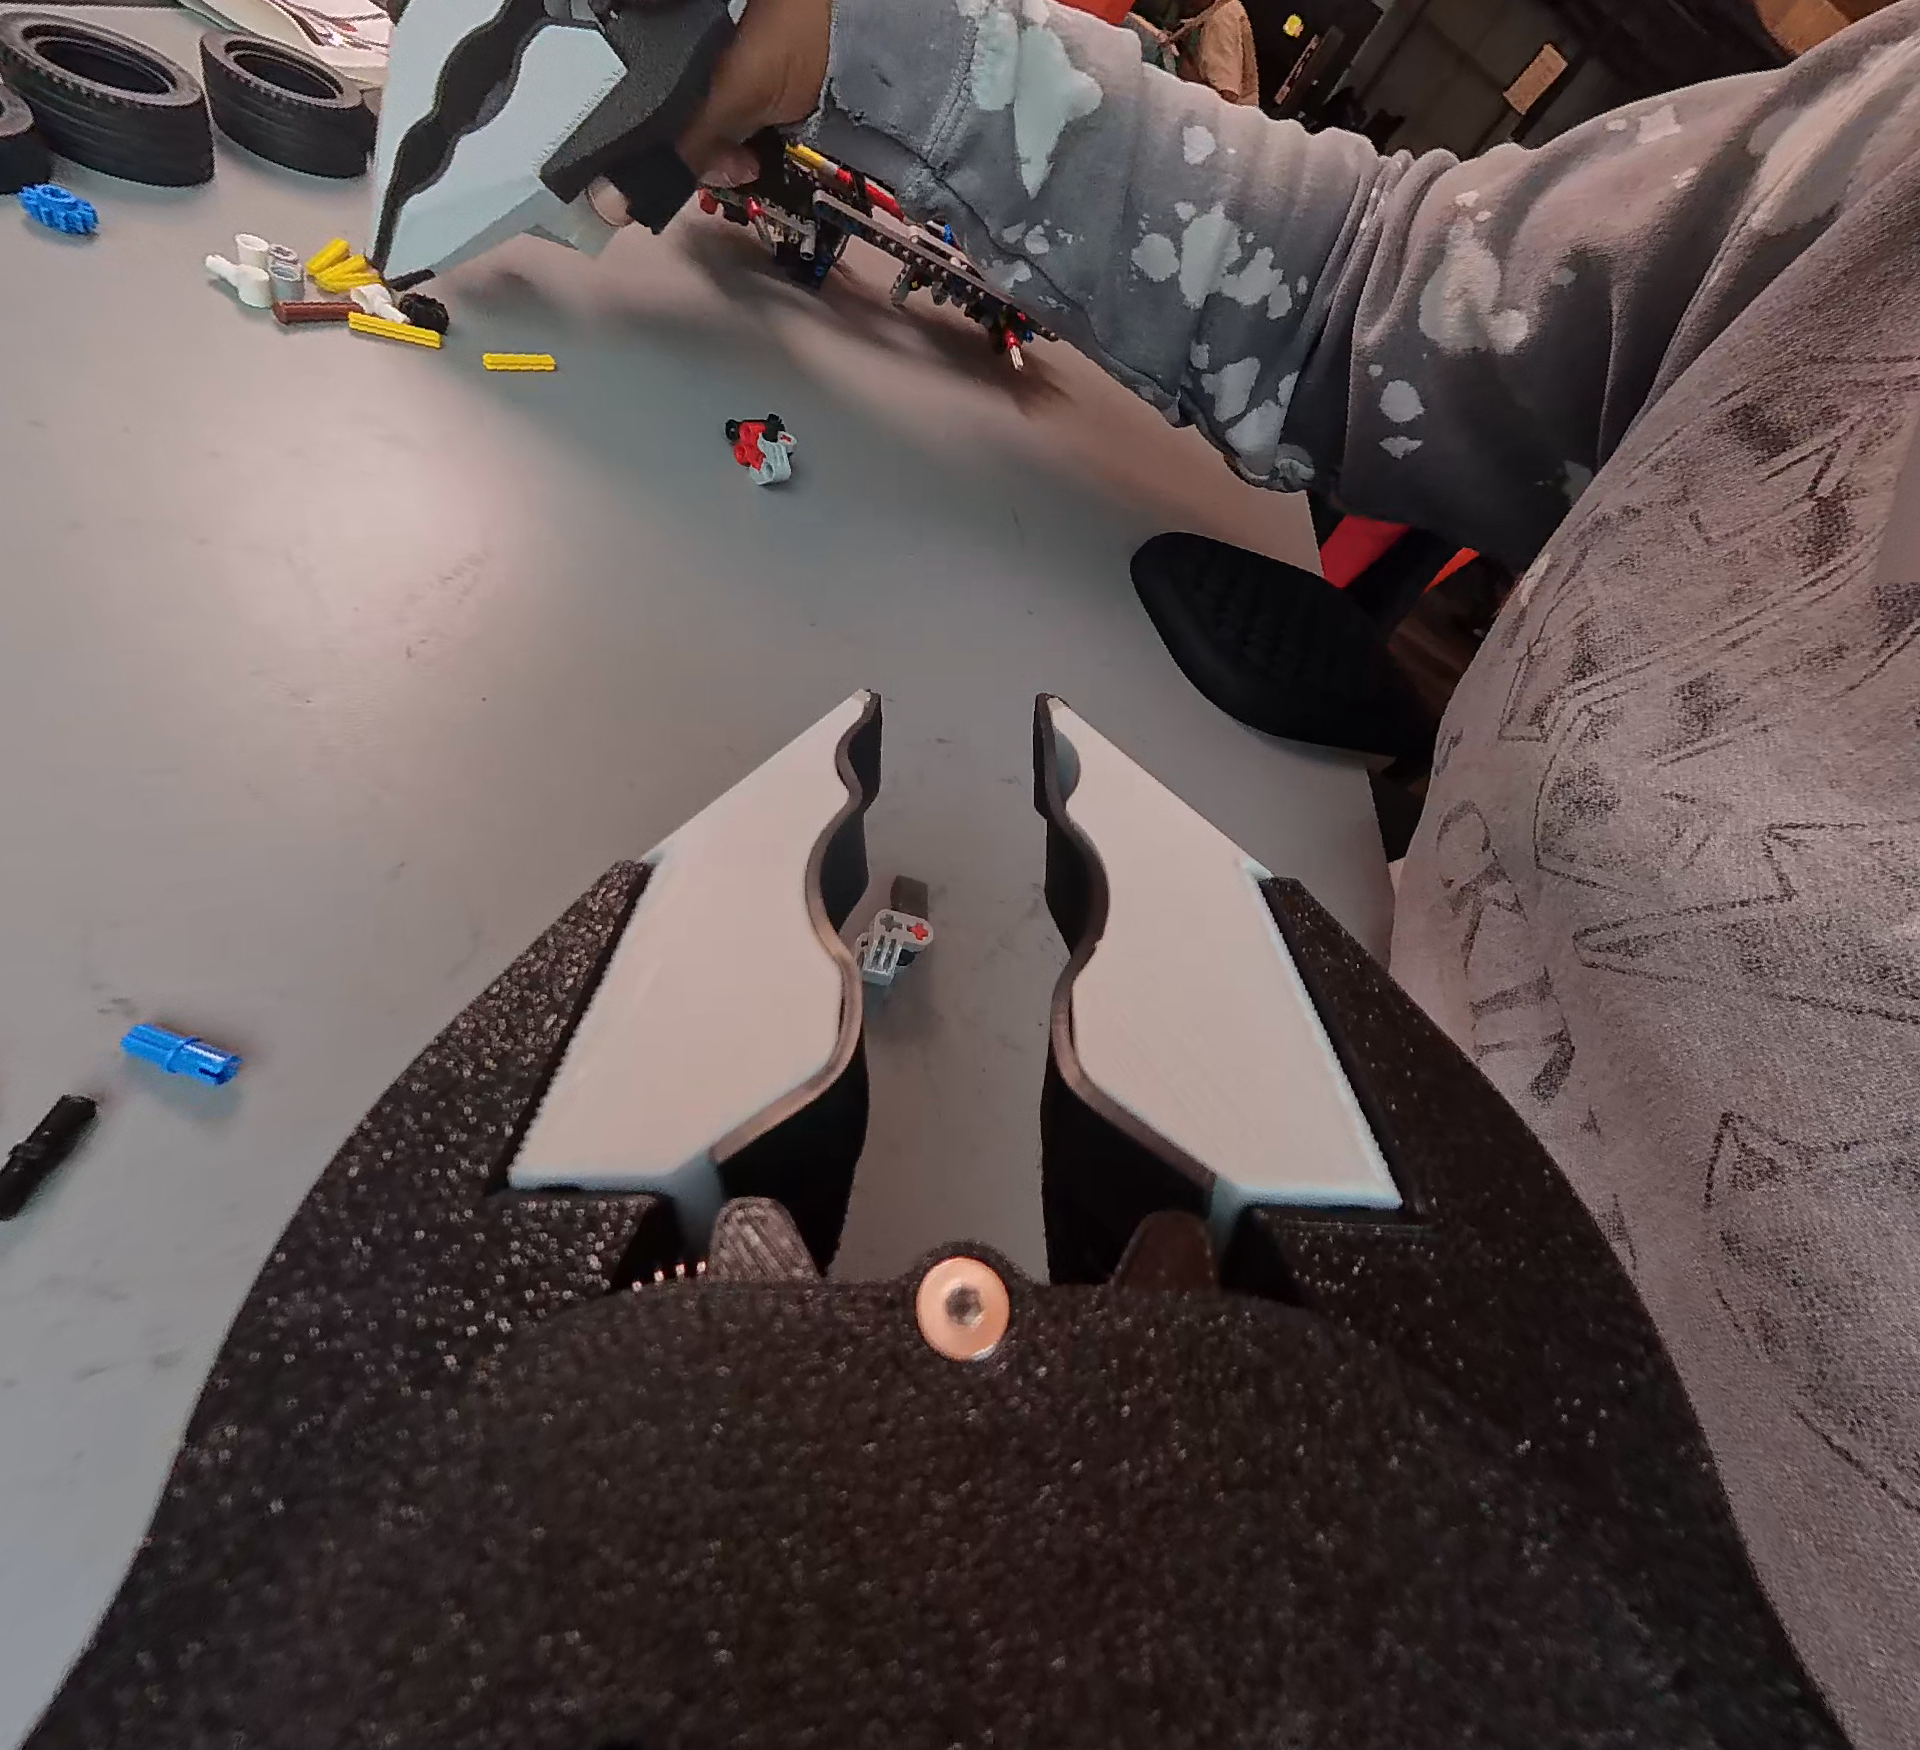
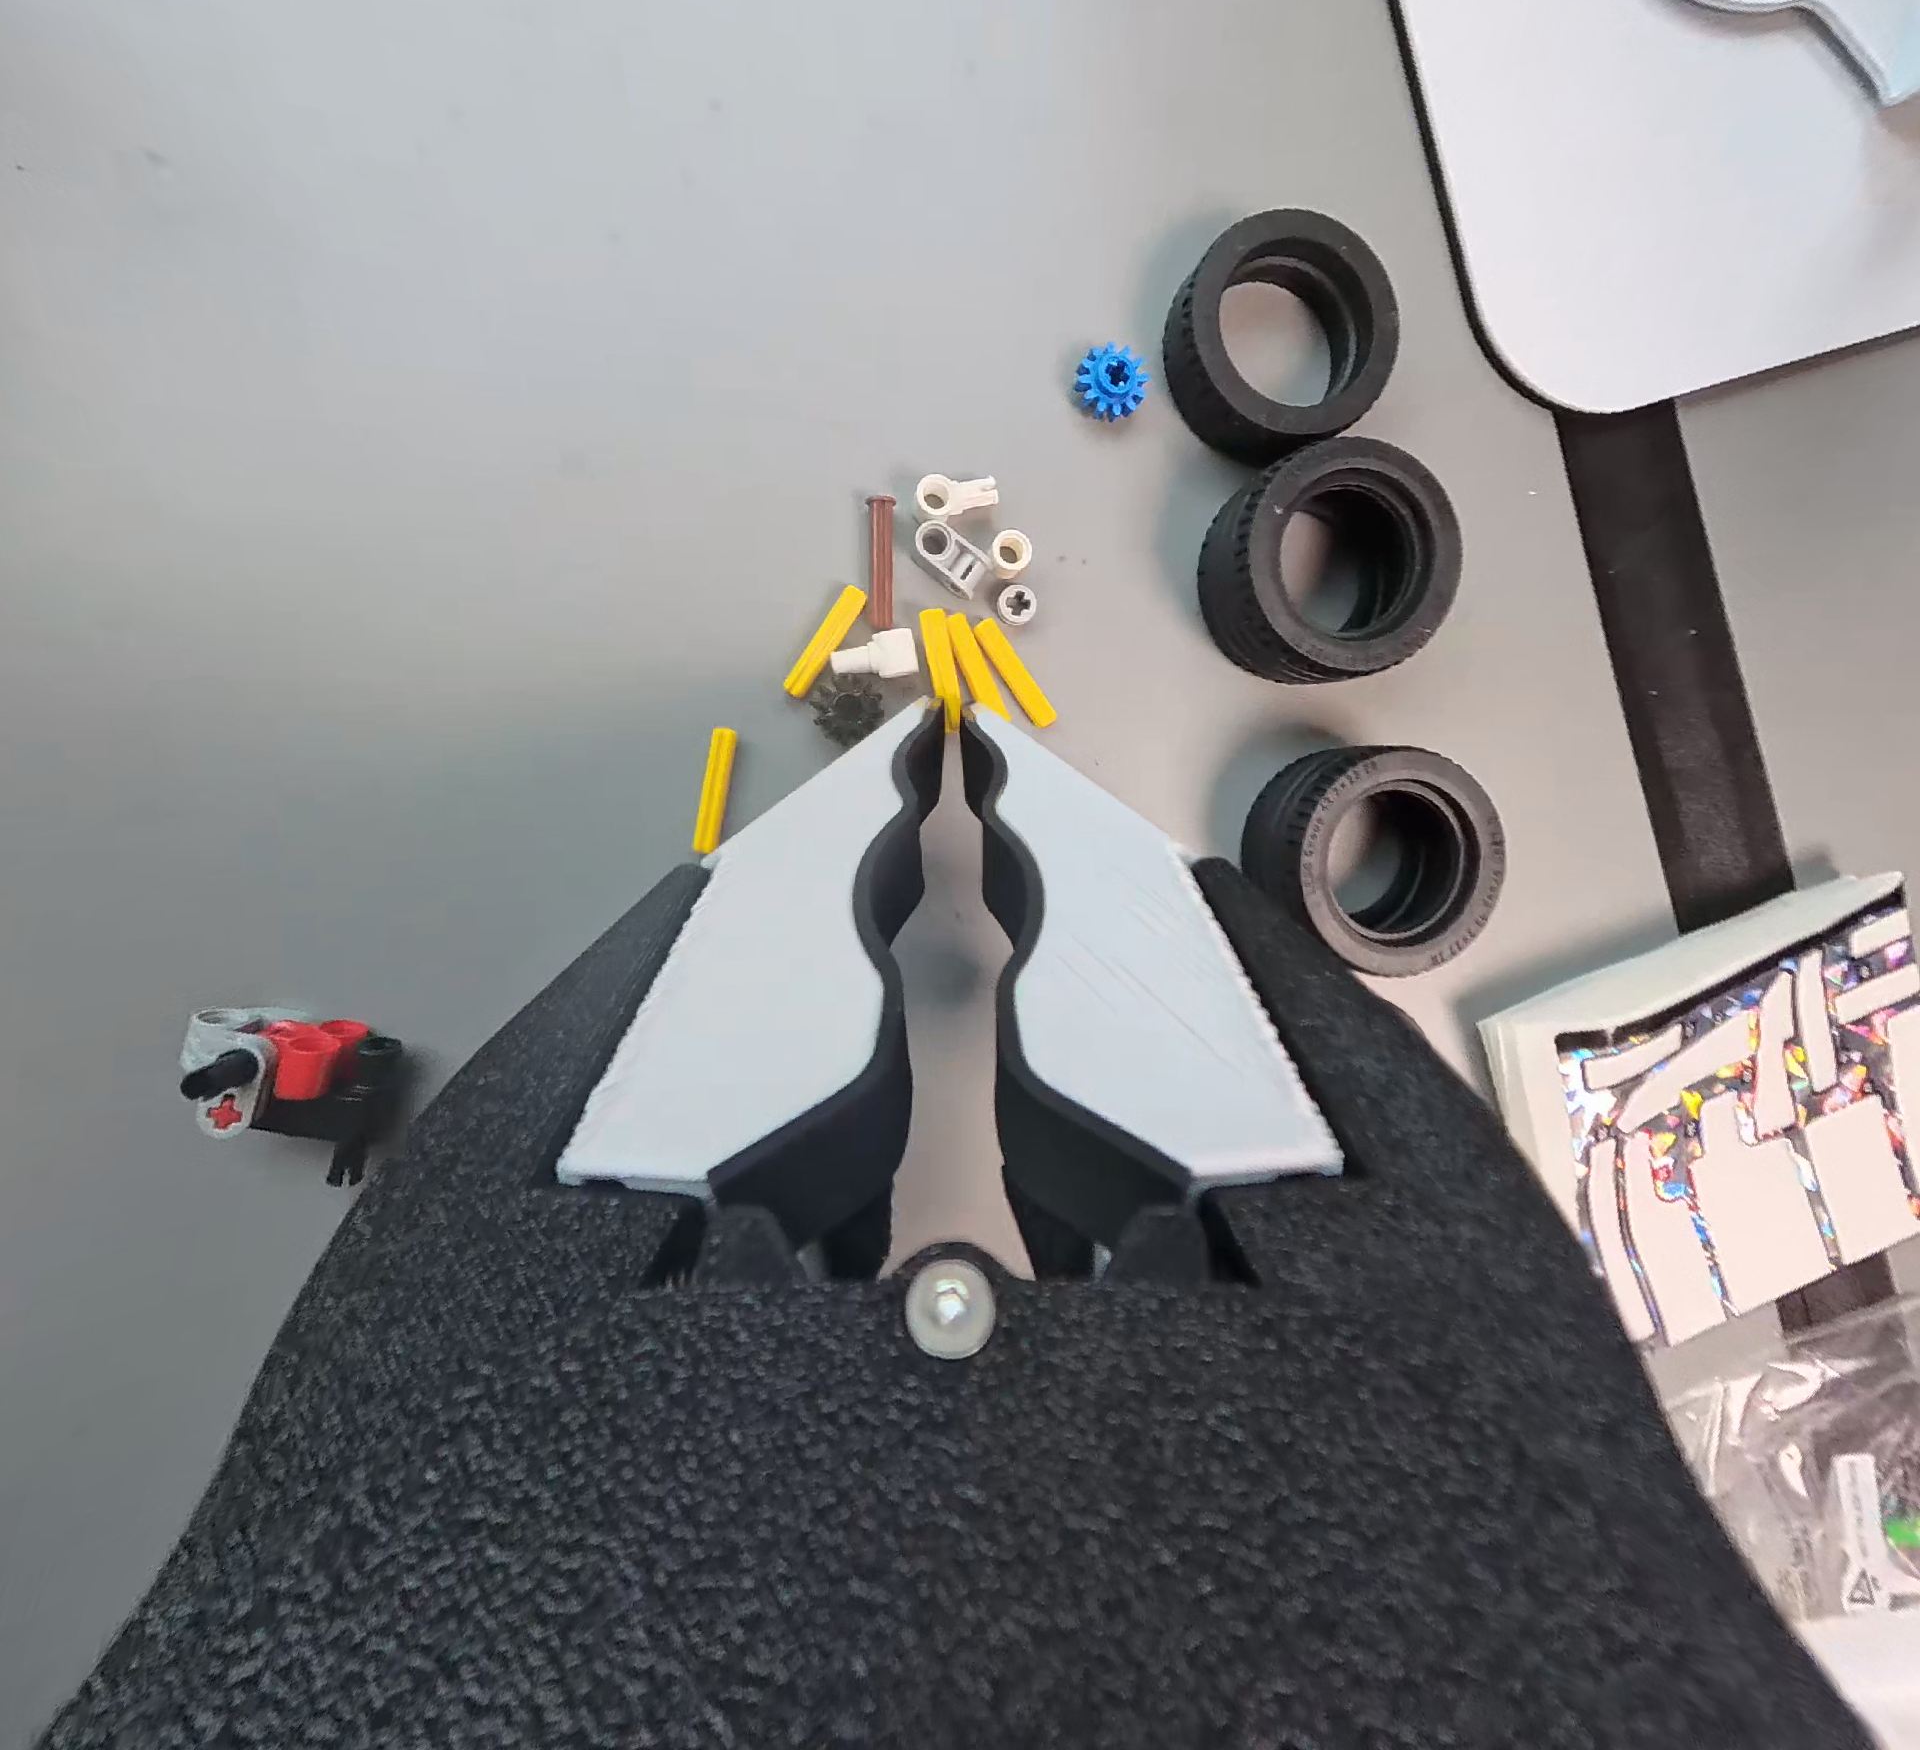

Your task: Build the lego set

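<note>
While my right gripper (image 2: 948, 721) has its pale blue fingers drawn nearly together on the near end of a short yellow plastic axle (image 2: 938, 667), I judge the piece to be light, rigid and slick, the sort that can squirt out of a pinch taken only at its tip. A hold nearer its middle, across the ridged sides, would be safer, but two more yellow axles (image 2: 997, 670) lie touching it on the right, so there is little room. The axle lies on the grey table (image 2: 416, 246), pointing away from the fingertips, within a small heap of loose parts: a white connector (image 2: 875, 656), a black toothed gear (image 2: 844, 709) and a brown pin (image 2: 882, 557). Three black rubber tyres (image 2: 1330, 557) stand off to the right, a blue gear (image 2: 1110, 379) beside the farthest one.

My left gripper (image 1: 956, 713) hovers low over the table with its jaws spread moderately and nothing between them; a small grey connector with a red cross (image 1: 891, 950) lies on the table beneath the gap. The half-built dark frame (image 1: 914, 256) sits well beyond, partly behind my sleeve, with a little red-and-grey subassembly (image 1: 764, 448) between.
</note>
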The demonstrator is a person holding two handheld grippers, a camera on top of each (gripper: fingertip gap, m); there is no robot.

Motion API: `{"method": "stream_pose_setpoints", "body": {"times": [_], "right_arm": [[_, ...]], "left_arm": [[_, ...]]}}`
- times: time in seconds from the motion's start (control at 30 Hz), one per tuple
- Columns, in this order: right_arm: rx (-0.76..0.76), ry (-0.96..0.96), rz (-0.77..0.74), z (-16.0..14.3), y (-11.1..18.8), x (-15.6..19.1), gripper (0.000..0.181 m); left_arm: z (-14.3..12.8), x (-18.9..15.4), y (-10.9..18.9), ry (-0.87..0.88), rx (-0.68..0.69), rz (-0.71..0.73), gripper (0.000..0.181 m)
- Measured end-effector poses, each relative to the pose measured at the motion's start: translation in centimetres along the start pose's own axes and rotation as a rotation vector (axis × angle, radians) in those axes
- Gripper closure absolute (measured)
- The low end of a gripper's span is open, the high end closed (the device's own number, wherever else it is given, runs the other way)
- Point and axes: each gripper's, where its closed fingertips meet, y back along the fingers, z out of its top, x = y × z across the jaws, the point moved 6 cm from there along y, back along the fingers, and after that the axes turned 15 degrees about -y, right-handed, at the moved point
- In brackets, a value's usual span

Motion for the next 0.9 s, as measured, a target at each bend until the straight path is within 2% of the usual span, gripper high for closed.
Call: {"method": "stream_pose_setpoints", "body": {"times": [0.27,0.47,0.57,0.63,0.73,0.83,0.9], "right_arm": [[0.029,0.025,0.038,0.2,-0.3,0.1,0.173],[0.005,-0.028,0.116,0.2,-0.5,-0.1,0.178],[-0.050,0.011,0.035,0.5,1.0,0.6,0.179],[-0.155,0.033,0.037,1.4,3.6,2.9,0.179],[-0.266,0.139,0.054,1.4,6.6,8.9,0.179],[-0.312,0.207,0.088,0.2,7.5,15.4,0.179],[-0.345,0.225,0.100,-0.5,7.5,18.9,0.179]], "left_arm": [[0.0,0.0,-0.1,0.004,0.003,-0.003,0.153],[-0.2,-0.1,-0.3,-0.001,0.018,-0.012,0.153],[0.0,-0.2,-0.2,-0.021,0.016,0.010,0.153],[0.3,0.0,0.1,-0.028,-0.006,0.040,0.153],[1.1,0.5,0.5,0.013,-0.072,0.066,0.153],[1.9,0.5,0.3,0.122,-0.159,0.022,0.152],[1.9,0.2,-0.4,0.187,-0.171,-0.019,0.151]]}}
